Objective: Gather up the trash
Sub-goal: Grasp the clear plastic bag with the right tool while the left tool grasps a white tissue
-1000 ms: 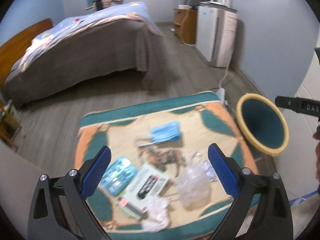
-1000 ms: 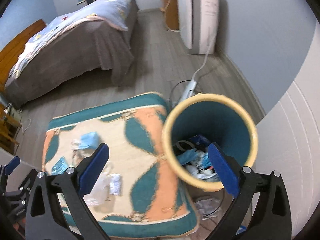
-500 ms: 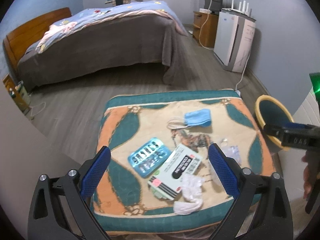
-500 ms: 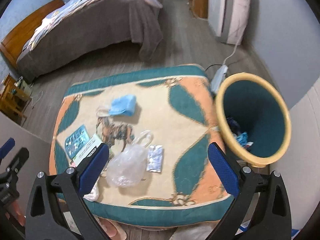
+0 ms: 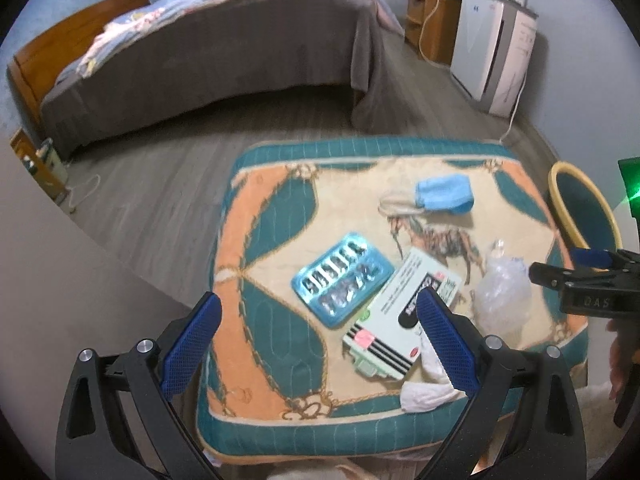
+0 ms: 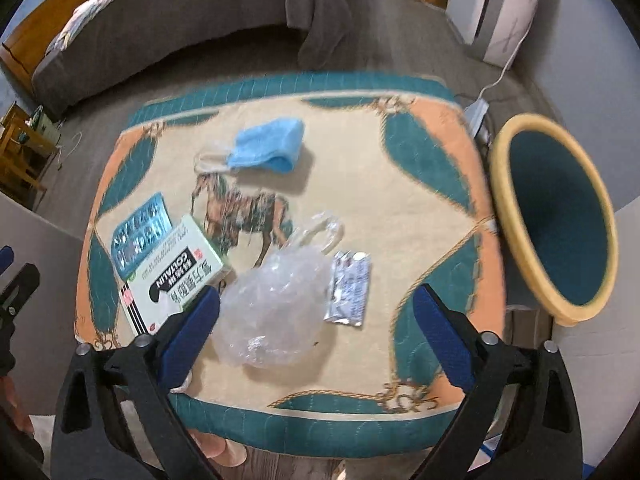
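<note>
A patterned cushion (image 6: 424, 152) carries the trash: a blue face mask (image 6: 268, 148), a blister pack (image 6: 140, 236), a white medicine box (image 6: 172, 276), a crumpled clear plastic bag (image 6: 276, 300) and a foil sachet (image 6: 348, 288). A white tissue (image 5: 428, 392) lies at the cushion's near edge. A yellow-rimmed teal bin (image 6: 556, 216) stands to the cushion's right. My right gripper (image 6: 318, 296) hangs over the bag, its jaws closing, the bag between them untouched. My left gripper (image 5: 320, 320) is open above the blister pack (image 5: 340, 280) and box (image 5: 400, 316).
A bed (image 5: 224, 52) with a grey cover fills the back. A white appliance (image 5: 496, 52) stands by the right wall, and its cable runs to a power strip (image 6: 478, 114) beside the bin. Wooden furniture (image 6: 20, 148) stands at the far left.
Both grippers have come down closer to the cushion. The right view has swung left from the bin onto the plastic bag. The left view has shifted left, over the blister pack and box.
</note>
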Available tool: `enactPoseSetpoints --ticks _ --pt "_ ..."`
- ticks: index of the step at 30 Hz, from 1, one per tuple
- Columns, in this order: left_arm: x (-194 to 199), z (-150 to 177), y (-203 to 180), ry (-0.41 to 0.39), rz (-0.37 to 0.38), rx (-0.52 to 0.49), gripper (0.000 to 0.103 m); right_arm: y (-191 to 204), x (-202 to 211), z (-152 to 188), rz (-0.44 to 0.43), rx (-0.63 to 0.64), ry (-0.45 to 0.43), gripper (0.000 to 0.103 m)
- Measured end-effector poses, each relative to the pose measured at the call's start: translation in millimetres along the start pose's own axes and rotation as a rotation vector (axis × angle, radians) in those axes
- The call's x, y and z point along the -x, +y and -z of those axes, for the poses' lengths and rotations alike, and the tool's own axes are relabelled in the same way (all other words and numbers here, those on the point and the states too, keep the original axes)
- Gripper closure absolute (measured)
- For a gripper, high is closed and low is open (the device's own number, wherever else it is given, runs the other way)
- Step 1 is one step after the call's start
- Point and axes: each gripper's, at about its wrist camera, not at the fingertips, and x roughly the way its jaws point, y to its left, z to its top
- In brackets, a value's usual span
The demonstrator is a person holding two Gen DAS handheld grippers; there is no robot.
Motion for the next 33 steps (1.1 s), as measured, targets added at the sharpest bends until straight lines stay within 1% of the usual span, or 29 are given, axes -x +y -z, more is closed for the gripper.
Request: enactPoseSetpoints --ticks 1,2,4,5,6,7,9,10,12,14,15,17,19,20,22,24,26,27,28,29,31,33 --pt "-3.5 1.4 -1.2 0.011 0.001 -0.004 0.006 1.3 -6.1 1.5 -0.005 -0.001 0.021 0.023" --pt "-6.9 2.9 -3.3 0.021 0.001 -0.011 0.006 2.4 -11.7 3.0 -0.011 0.001 0.041 0.028" --pt "-11.5 5.6 -8.2 0.034 0.003 -0.032 0.006 3.8 -20.1 5.8 -0.033 0.002 0.072 0.052" --pt "-13.0 7.0 -10.5 0.038 0.007 -0.038 0.006 3.3 -23.4 6.8 -0.050 -0.005 0.084 0.057" --pt "-15.1 9.0 -12.8 0.045 0.019 -0.043 0.006 2.9 -25.8 7.5 -0.068 -0.011 0.094 0.069" --pt "-17.6 11.4 -15.6 0.054 0.034 -0.046 0.006 3.2 -27.0 7.6 -0.076 -0.009 0.101 0.085" --pt "-22.8 15.2 -22.1 0.075 0.059 -0.052 0.008 4.6 -27.7 7.1 -0.077 0.009 0.105 0.098" --pt "-26.5 18.6 -27.8 0.091 0.080 -0.062 0.009 4.9 -26.0 6.4 -0.079 0.017 0.098 0.098" --pt "-30.9 24.0 -40.0 0.106 0.089 -0.088 0.011 4.3 -21.6 4.5 -0.079 0.023 0.077 0.100" --pt "-35.4 29.6 -52.3 0.122 0.115 -0.106 0.017 2.1 -16.9 2.0 -0.080 0.019 0.054 0.100" --pt "-38.2 32.2 -58.1 0.133 0.130 -0.113 0.022 0.2 -15.0 1.6 -0.077 0.013 0.046 0.100" --pt "-44.8 39.5 -70.2 0.157 0.148 -0.130 0.024 -3.6 -13.4 -0.7 -0.068 0.005 0.037 0.100" --pt "-51.7 46.8 -79.0 0.183 0.165 -0.135 0.032 -9.0 -10.3 -1.9 -0.059 -0.011 0.020 0.100" --pt "-54.1 49.0 -81.1 0.194 0.176 -0.131 0.035 -13.3 -8.4 -3.0 -0.058 -0.025 0.012 0.100" --pt "-59.4 54.0 -86.9 0.220 0.205 -0.128 0.046 -21.2 -6.1 -4.7 -0.066 -0.050 0.003 0.100" --pt "-63.8 58.7 -95.0 0.244 0.221 -0.158 0.051 -26.7 -4.0 -6.5 -0.070 -0.060 -0.005 0.100" --pt "-66.8 63.8 -103.8 0.264 0.220 -0.210 0.056 -29.2 -3.1 -7.3 -0.073 -0.065 -0.011 0.100" --pt "-68.5 65.5 -106.5 0.273 0.215 -0.230 0.062 -29.7 -2.7 -8.1 -0.071 -0.062 -0.015 0.100" --pt "-70.1 67.0 -109.2 0.278 0.201 -0.251 0.073 -29.1 -2.2 -8.1 -0.069 -0.060 -0.018 0.100" --pt "-71.4 66.7 -110.3 0.279 0.197 -0.258 0.078 -28.8 -1.8 -9.0 -0.070 -0.057 -0.023 0.100" --pt "-68.5 63.1 -110.5 0.259 0.193 -0.264 0.092 -28.6 0.3 -10.2 -0.073 -0.054 -0.033 0.100" --pt "-61.4 56.1 -108.7 0.220 0.195 -0.254 0.094 -29.4 2.7 -11.8 -0.078 -0.056 -0.041 0.100"
